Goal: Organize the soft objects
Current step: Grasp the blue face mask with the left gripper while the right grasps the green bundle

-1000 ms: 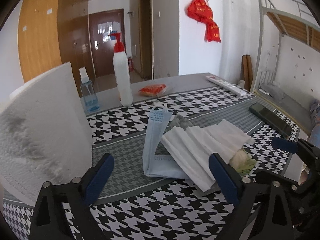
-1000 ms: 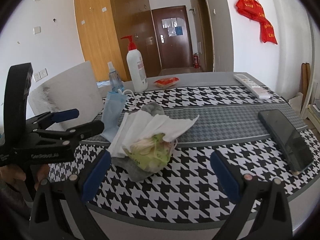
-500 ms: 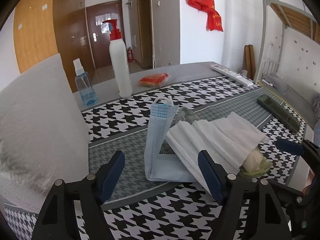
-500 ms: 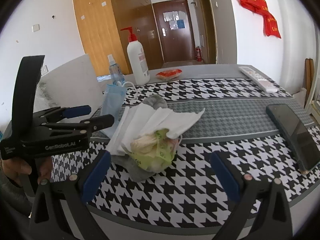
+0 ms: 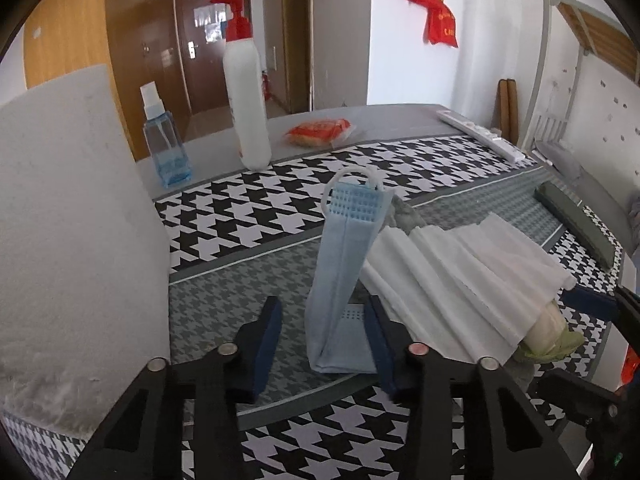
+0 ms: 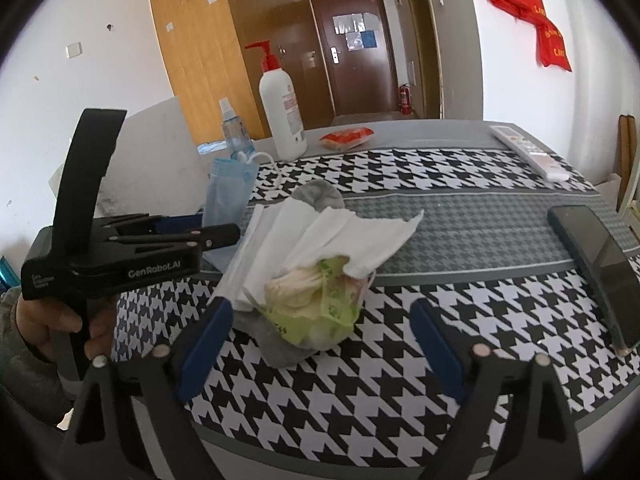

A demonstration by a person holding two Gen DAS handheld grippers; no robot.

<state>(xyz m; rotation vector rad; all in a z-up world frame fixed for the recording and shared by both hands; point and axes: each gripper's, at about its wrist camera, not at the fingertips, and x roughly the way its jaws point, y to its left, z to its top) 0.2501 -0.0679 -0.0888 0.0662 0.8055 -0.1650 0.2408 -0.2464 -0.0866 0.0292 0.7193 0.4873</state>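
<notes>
Fingers of the left gripper (image 5: 324, 344) are closing, tilted down toward the tabletop, with the lower fold of the blue face mask (image 5: 344, 280) between them. Right pad sits at the mask's edge; left pad stands clear of it, so no clamp yet. Mask is bent into an L: one half flat on the houndstooth tablecloth (image 5: 248, 216), the other half standing upright with its ear loop at the top.

Right-wrist view shows the left gripper from the side, held by a hand (image 6: 60, 320) at the lower left, nose angled down to the mask.

Right gripper (image 6: 320, 340) is pitched down over the near table edge, jaws wide and closing slightly. Nothing is between them; the pile lies just beyond the fingertips.

Pile: white tissues (image 6: 320, 236) draped over a green-and-white soft bundle (image 6: 316, 300), on a grey sock (image 6: 276, 344). Tissues touch the mask's right side.

Dark phone (image 6: 600, 260) lies well to the right.
</notes>
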